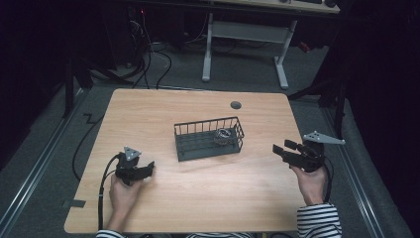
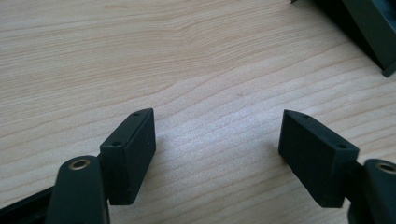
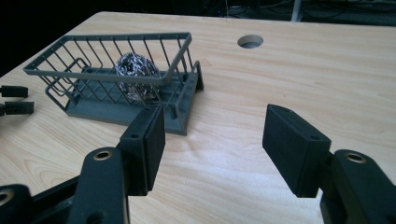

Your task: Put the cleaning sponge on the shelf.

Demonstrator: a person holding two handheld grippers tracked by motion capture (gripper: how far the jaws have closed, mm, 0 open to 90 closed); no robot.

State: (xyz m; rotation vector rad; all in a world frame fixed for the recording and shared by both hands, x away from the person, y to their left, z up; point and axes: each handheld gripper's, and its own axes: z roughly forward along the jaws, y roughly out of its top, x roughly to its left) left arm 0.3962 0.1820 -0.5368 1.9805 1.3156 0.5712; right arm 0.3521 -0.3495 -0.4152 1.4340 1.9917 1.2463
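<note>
While right jaws gape, scourer (image 3: pixel 136 74) lies beyond them.

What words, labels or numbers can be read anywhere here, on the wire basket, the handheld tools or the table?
None: no readable text on anything.
The wire basket, the steel scrubber inside it, the wooden table, the left gripper and the right gripper carry no print, label or number.
The things under the far desk in the high view are too dark and small to tell.
</note>
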